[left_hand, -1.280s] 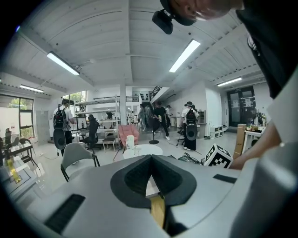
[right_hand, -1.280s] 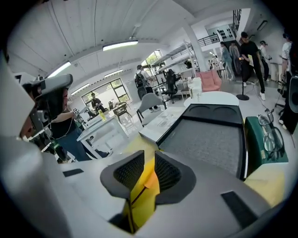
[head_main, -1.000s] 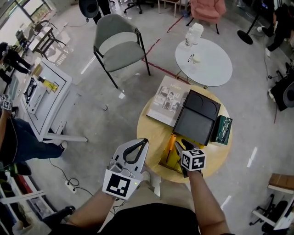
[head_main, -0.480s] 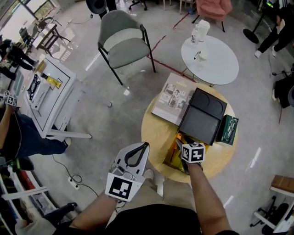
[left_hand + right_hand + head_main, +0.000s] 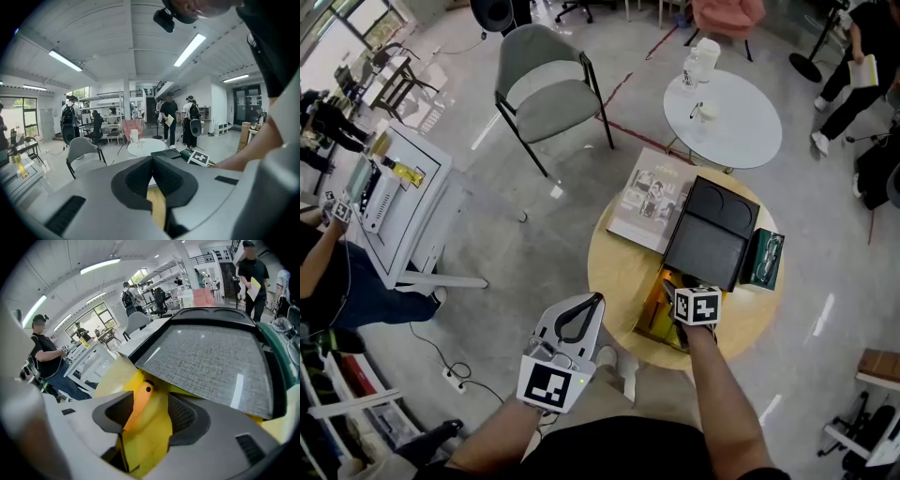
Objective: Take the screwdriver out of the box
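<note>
A yellow box (image 5: 659, 307) sits open at the near edge of the round wooden table (image 5: 619, 267), its black lid (image 5: 710, 234) raised behind it. My right gripper (image 5: 692, 302) points steeply down into the box. In the right gripper view the orange screwdriver handle (image 5: 138, 401) stands between the jaws of the right gripper (image 5: 152, 409), leaning against the left pad with a wide gap to the right one. The jaws are opening. The grey-black lid (image 5: 206, 357) looms just above. My left gripper (image 5: 596, 300) hovers off the table's near-left side, shut and holding nothing (image 5: 151, 161).
A book (image 5: 652, 199) lies at the table's far left, and a green glasses case (image 5: 766, 260) at its right. Beyond stand a white round table (image 5: 722, 117) and a grey chair (image 5: 546, 89). A white cart (image 5: 394, 202) and a person are at the left.
My right gripper has dipped a little lower into the yellow box. The left gripper has stayed where it was.
</note>
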A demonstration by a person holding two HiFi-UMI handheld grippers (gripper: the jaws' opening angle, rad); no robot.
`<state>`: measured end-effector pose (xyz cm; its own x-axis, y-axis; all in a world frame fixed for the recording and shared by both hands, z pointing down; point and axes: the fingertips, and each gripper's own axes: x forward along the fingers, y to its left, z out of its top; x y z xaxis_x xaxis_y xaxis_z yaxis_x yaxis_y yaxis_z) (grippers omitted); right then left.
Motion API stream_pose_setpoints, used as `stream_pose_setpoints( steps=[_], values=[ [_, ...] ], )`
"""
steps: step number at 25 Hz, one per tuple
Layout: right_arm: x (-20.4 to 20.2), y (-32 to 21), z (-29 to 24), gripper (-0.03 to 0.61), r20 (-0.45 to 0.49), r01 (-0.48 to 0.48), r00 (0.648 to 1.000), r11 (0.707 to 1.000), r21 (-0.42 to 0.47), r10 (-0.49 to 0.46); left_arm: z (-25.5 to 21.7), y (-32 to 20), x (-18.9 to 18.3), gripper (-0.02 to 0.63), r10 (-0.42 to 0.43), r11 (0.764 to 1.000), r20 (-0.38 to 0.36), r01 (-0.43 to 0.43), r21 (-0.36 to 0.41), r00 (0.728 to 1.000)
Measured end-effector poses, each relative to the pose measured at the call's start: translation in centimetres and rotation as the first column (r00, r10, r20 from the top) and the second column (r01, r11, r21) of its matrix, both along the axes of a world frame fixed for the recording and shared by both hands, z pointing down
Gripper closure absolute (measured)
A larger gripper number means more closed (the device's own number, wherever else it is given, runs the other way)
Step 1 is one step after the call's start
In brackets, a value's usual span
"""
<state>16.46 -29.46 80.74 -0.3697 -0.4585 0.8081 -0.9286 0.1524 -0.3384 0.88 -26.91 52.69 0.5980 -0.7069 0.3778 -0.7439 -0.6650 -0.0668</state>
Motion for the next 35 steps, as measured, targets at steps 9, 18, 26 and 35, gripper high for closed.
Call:
stream_pose_setpoints(
  steps=[9, 18, 26, 35],
  values=[
    [1.3, 1.1, -0.5, 0.348, 0.049, -0.109, 0.993, 0.994, -0.019, 0.110, -1.3, 0.3, -0.5, 0.601, 0.003, 1.000, -0.001, -0.003, 0.016, 1.000],
    [1.3, 0.7, 0.4, 0.387, -0.079, -0.049, 0.996, 0.998, -0.042, 0.046, -2.7, 1.1, -1.9, 0.601, -0.020, 1.000, 0.000, 0.020, 0.022, 1.000],
    [0.9, 1.2, 0.1, 0.422, 0.074, -0.050, 0.996, 0.998, -0.027, 0.052, -3.8, 1.9, -1.8, 0.601, -0.002, 0.999, -0.004, 0.002, 0.043, 1.000],
    [0.9, 3.7, -2.3, 0.453, 0.138, -0.112, 0.985, 0.993, 0.033, 0.107, -4.8, 2.3, -2.1, 0.601, 0.000, 0.999, -0.012, 0.000, 0.054, 1.000]
  ],
)
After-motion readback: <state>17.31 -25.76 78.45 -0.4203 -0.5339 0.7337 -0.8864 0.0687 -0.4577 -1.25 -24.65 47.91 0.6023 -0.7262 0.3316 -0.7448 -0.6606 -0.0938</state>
